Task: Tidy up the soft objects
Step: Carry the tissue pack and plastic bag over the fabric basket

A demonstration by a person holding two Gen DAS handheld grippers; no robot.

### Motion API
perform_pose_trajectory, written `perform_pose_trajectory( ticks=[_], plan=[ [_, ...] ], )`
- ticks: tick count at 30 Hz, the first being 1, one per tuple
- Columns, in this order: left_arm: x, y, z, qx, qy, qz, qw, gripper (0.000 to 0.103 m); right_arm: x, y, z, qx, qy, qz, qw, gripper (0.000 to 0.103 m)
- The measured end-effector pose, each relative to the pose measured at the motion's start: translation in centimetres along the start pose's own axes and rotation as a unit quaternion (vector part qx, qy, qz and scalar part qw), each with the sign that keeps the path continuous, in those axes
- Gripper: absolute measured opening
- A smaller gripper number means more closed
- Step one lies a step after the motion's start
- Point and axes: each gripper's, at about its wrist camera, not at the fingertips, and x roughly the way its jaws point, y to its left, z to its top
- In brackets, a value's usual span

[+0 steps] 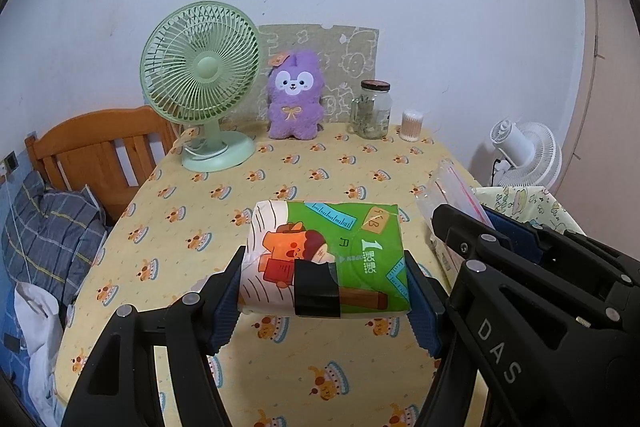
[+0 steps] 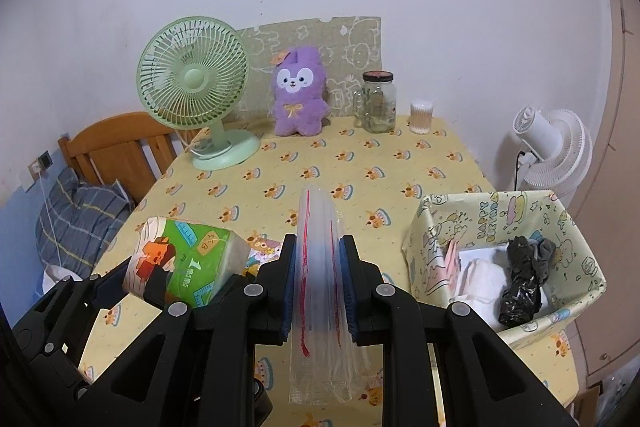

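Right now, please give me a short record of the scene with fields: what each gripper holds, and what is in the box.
left gripper: shut on tissue pack, lifted above the table
right gripper: shut on zip bag, held on edge
box: at right, holds white cloth and black bag
table back: green fan, purple plush, jar

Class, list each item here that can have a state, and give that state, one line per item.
left gripper: shut on tissue pack
tissue pack: held above the table, taped
right gripper: shut on zip bags
zip bags: clamped upright
fabric box: open, holding cloths
glass jar: lidded, upright
green fan: upright
plush toy: sitting upright
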Motion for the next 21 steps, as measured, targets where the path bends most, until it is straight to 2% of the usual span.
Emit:
perform_pose_trajectory(
  ticks=[21],
  plan=[
    [-0.1,-4.2,1.7,0.027,-0.021,-0.017,0.9993,0.072,-1.5,-4.1,1.1,0.008,-0.023,-0.009,1.000,0.023]
  ],
)
